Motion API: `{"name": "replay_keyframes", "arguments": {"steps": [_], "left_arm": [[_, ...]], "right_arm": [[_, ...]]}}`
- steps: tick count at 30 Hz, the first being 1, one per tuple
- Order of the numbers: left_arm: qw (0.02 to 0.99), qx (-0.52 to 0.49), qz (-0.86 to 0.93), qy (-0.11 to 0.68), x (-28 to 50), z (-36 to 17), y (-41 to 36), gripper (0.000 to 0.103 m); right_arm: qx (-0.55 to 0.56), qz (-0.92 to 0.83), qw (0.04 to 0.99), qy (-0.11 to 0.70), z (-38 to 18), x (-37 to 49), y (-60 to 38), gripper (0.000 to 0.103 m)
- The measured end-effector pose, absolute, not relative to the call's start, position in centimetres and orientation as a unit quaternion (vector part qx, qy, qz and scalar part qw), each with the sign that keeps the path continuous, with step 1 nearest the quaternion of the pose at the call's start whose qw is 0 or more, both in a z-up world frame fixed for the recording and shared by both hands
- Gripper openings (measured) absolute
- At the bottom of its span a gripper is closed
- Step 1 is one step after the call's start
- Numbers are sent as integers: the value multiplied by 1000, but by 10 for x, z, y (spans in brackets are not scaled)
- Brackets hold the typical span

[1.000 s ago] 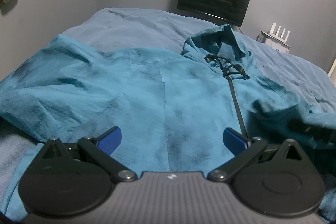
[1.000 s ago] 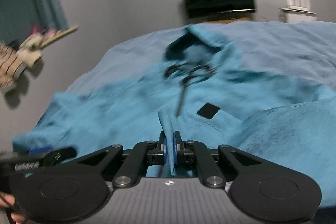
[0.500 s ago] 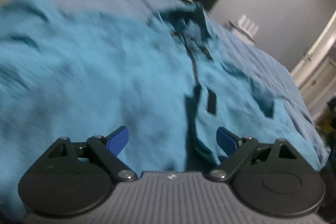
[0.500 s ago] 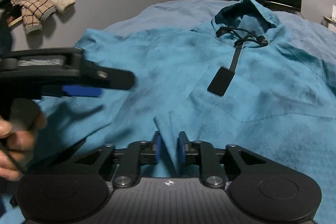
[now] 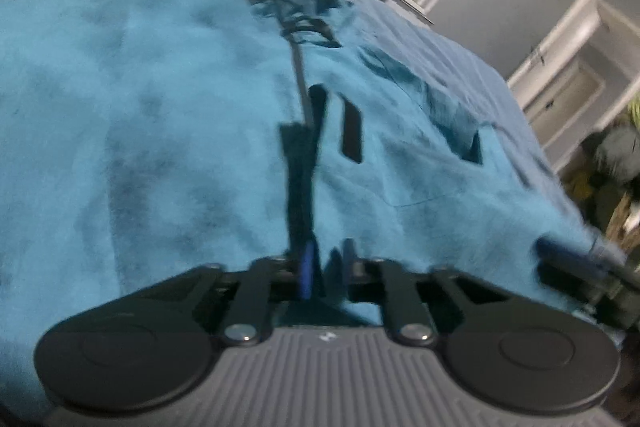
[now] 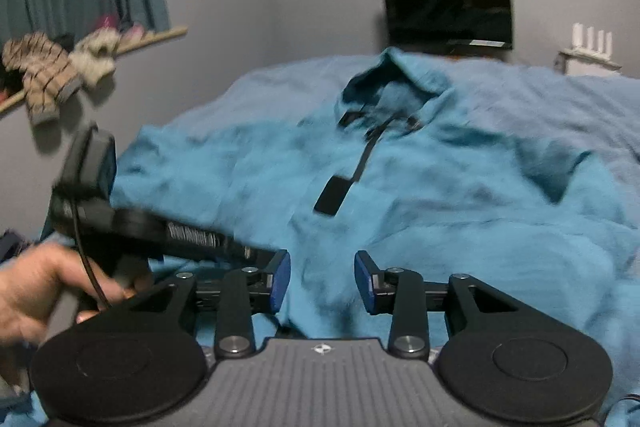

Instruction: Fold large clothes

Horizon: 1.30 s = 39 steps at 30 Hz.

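A teal hooded jacket [image 5: 160,107] lies spread front-up on the bed, hood at the far end, with a dark zip line down its middle [image 5: 298,187]. My left gripper [image 5: 326,267] is shut on the jacket's near front edge beside the zip, teal cloth pinched between the blue pads. In the right wrist view the jacket [image 6: 440,207] fills the middle. My right gripper [image 6: 322,279] is opening, its pads apart over the near cloth and pressing nothing. A hand [image 6: 36,291] holds the left gripper's black body [image 6: 120,223] at the left.
The bed's blue sheet [image 6: 560,99] runs out past the jacket on the right. A dark monitor [image 6: 446,11] and a white router [image 6: 592,39] stand beyond the bed. A wall shelf with clothes [image 6: 48,75] is at the left. White doors [image 5: 568,67] stand to the right.
My left gripper has tilted down toward the jacket's near front edge and shut on it. My right gripper has let go of the fold it pinched, opened and drawn away.
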<state>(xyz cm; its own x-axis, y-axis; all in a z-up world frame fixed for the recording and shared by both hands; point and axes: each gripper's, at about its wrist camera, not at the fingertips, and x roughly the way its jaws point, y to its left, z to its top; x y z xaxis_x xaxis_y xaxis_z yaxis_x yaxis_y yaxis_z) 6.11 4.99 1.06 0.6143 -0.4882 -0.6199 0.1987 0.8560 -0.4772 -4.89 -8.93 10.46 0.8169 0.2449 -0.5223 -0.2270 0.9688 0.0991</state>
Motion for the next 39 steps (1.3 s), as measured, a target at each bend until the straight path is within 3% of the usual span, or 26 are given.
{"name": "replay_keyframes", "arguments": {"steps": [9,13,23,32,39], "left_arm": [[941,-178,-132,256,34,70,79,0],[953,-180,-75,234,19,88,112,0],[945,-160,53,280,-15,87,153,0],[922,-138,91,349,-43,68,170,0],[926,-167,76,329,-58,79,179,0]], "right_arm": [[79,53,963,252,112,-56,-147,41],[97,37,959,264,103,-52,-159,44],[85,35,934,346,57,0,-157,44],[118,60,930,343,45,54,-153,42],[57,56,920,385,23,112,-115,42]]}}
